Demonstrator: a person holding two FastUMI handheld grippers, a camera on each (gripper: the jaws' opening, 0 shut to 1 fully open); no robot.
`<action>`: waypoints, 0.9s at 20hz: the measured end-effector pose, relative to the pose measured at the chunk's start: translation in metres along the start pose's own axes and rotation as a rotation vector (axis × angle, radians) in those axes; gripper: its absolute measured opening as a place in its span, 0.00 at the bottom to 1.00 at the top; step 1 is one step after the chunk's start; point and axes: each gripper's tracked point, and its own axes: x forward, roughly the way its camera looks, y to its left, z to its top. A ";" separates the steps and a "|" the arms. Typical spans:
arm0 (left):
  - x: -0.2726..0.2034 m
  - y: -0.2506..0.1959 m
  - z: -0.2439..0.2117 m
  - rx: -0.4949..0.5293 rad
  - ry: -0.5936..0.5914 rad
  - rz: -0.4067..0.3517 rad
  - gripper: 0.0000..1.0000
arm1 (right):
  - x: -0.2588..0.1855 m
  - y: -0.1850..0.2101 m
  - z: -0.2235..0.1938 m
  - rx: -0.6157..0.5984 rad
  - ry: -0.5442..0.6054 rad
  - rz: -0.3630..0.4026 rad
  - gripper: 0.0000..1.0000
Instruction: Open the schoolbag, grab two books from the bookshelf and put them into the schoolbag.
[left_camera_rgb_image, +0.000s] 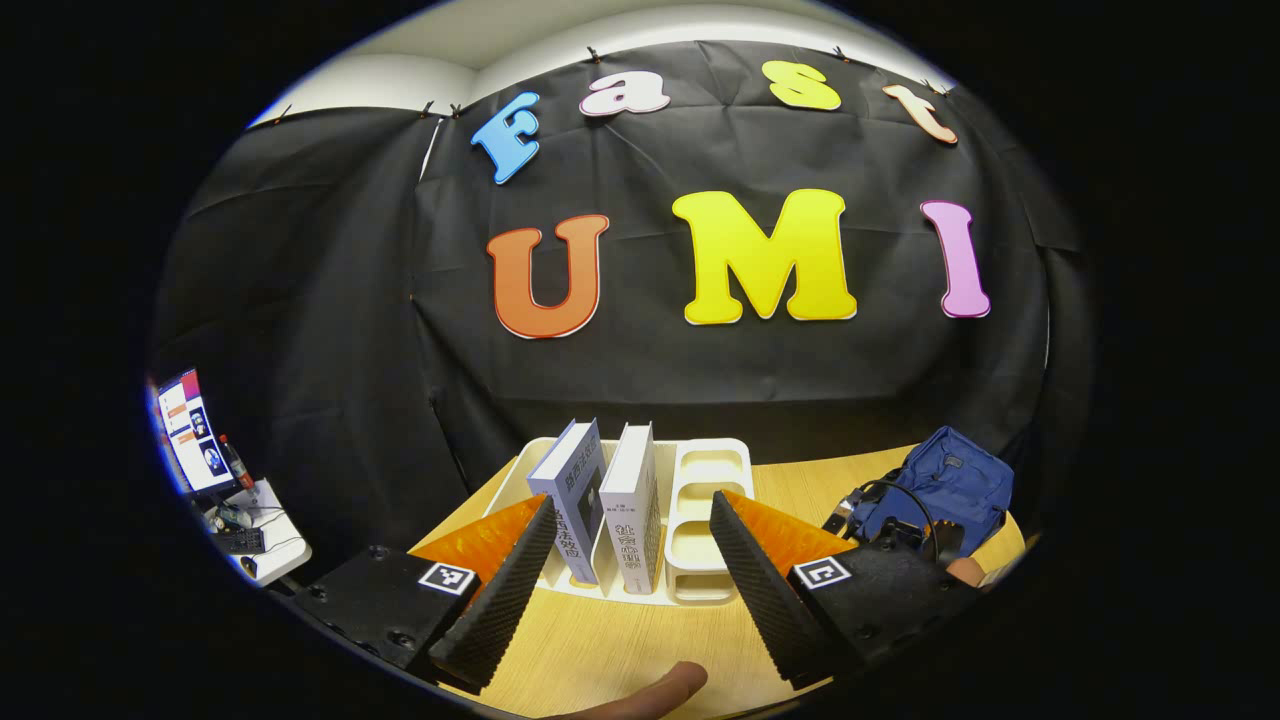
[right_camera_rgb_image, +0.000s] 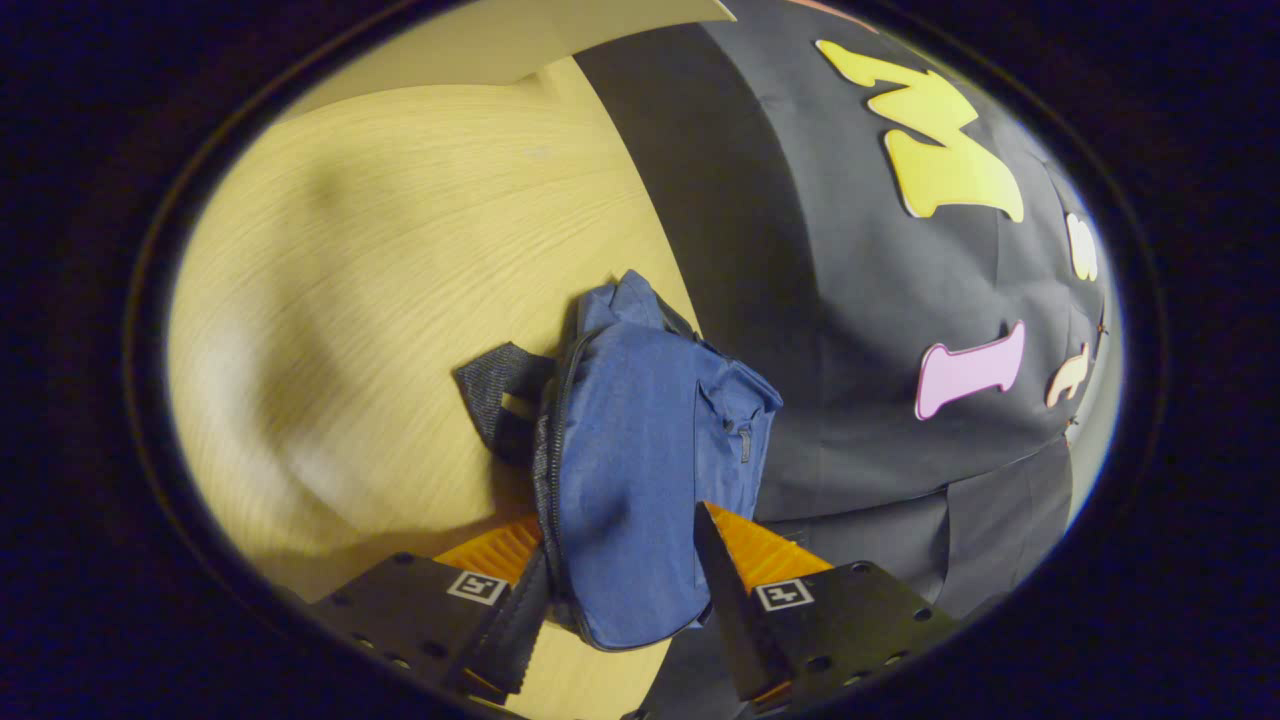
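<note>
Blue schoolbag (right_camera_rgb_image: 640, 470) on the wooden table (right_camera_rgb_image: 400, 250) between the right gripper's (right_camera_rgb_image: 625, 590) spread fingers, bare tabletop left of them, left gripper (left_camera_rgb_image: 625, 560) fingers spread before two upright books (left_camera_rgb_image: 605, 500) in the white bookshelf (left_camera_rgb_image: 710, 500).

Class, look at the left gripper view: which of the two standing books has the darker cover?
The left book: its cover is grey-blue, while the right book beside it in the white bookshelf is white.
</note>
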 end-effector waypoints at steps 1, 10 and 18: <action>0.001 0.001 -0.001 0.002 0.000 -0.002 0.99 | 0.003 0.006 0.003 0.011 -0.003 0.043 0.77; 0.000 0.015 -0.002 0.007 -0.001 0.000 0.99 | -0.002 0.004 0.002 0.073 -0.028 0.227 0.01; 0.020 0.044 -0.008 -0.027 0.009 -0.029 1.00 | -0.027 -0.091 0.012 0.272 -0.029 0.338 0.05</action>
